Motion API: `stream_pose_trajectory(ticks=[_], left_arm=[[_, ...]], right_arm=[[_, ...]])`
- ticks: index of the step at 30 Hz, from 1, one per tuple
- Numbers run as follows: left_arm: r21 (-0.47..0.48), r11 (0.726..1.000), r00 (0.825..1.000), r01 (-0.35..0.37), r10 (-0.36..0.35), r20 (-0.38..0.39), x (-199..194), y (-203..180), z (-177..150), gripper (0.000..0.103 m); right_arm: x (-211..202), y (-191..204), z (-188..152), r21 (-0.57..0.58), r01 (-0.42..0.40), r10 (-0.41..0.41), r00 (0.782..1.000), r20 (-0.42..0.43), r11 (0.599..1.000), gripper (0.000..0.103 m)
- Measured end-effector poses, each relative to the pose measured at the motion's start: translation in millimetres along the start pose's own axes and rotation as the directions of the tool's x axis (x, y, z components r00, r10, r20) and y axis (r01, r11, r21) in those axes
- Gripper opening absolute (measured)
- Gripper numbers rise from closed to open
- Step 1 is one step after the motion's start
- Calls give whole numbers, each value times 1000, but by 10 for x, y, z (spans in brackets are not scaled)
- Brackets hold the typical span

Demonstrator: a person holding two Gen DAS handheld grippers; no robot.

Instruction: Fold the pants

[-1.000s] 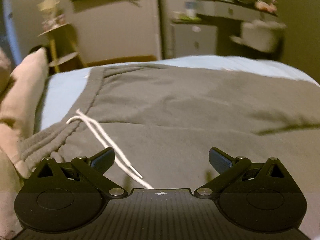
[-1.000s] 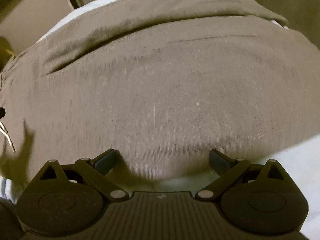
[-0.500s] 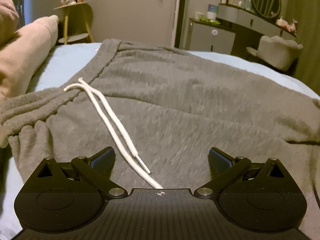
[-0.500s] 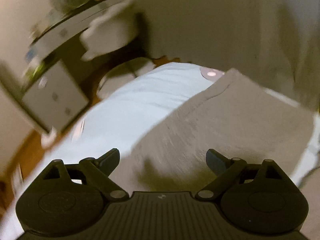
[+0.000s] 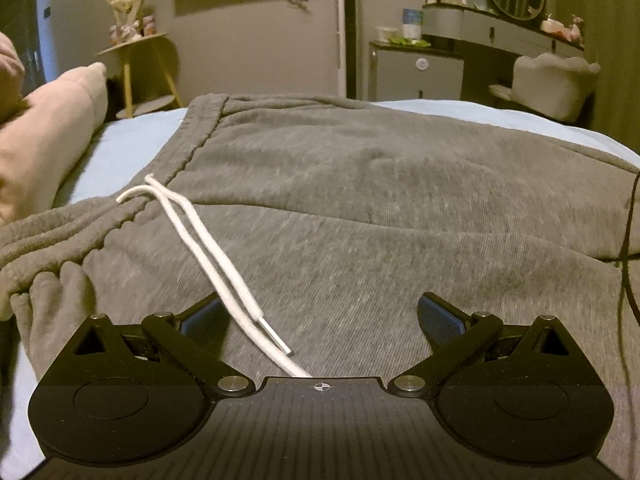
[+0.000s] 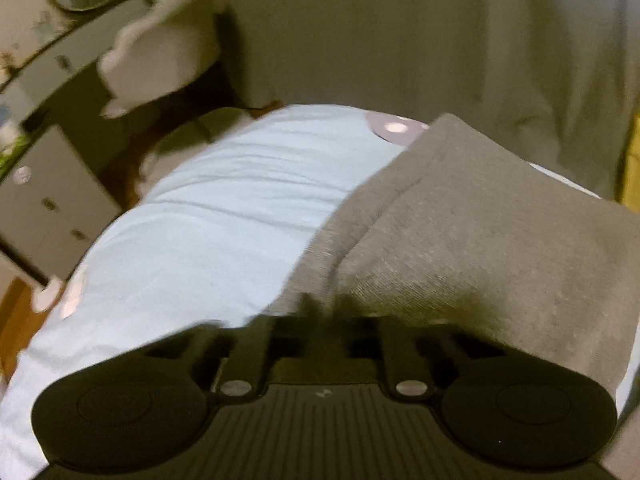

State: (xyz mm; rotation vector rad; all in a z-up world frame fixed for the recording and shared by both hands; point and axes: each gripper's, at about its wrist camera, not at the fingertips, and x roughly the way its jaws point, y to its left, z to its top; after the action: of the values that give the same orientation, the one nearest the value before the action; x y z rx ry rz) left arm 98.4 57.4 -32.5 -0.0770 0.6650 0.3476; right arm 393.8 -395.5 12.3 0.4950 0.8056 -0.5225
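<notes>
Grey sweatpants (image 5: 360, 208) lie spread over a light blue bed sheet (image 5: 120, 152). Their waistband is at the left, and a white drawstring (image 5: 208, 248) trails from it toward me. My left gripper (image 5: 320, 316) hovers open just above the fabric, with the drawstring ends lying between its fingers. In the right wrist view the pants (image 6: 480, 232) run off to the right across the sheet (image 6: 220, 220). My right gripper (image 6: 324, 308) is shut, its fingers pinched together on the near edge of the grey fabric, which bunches up around them.
A beige pillow (image 5: 48, 132) lies at the left of the bed. Beyond the bed stand a small side table (image 5: 136, 60), a vanity with a mirror (image 5: 500, 32) and a pale chair (image 5: 552, 80). A thin dark cable (image 5: 628, 240) hangs at the right edge.
My right gripper swung from above the middle of the pants to their edge by the bare sheet, and its jaws went from wide open to shut. The left gripper sank slightly toward the fabric.
</notes>
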Motion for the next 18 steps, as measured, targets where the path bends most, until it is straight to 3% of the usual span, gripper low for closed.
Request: stream_pose_trajectory(ticks=[2,5,9,11,14,16,18], left_arm=[[5,1000,999,2,-2,34,-22,2,-60,103],[9,1000,999,0,0,44,-47,5,-89,103],[-22,1000,1000,-6,6,13,-71,12,-52,103],[-16,1000,1000,-10,10,7,-95,3,-46,103],[-23,1000,1000,2,-3,-9,-146,10,-45,103],[-38,999,1000,23,-23,-16,-191,28,-48,103],[-52,997,998,49,-51,-28,-240,43,-29,103]], right_arm=[[-261,-99,-52,-57,-57,60,997,54,997,5],[-759,-530,-229,-33,-191,193,975,110,981,5],[-1562,-1270,-904,-14,-288,287,947,145,958,5],[-1759,-1572,-1355,-15,-260,260,961,95,966,5],[-1700,-1914,-1887,-53,-175,171,983,-64,983,5],[-1766,-2047,-1948,-31,-152,151,988,-29,988,7],[-1895,-1923,-1812,-115,-143,151,986,68,983,26]])
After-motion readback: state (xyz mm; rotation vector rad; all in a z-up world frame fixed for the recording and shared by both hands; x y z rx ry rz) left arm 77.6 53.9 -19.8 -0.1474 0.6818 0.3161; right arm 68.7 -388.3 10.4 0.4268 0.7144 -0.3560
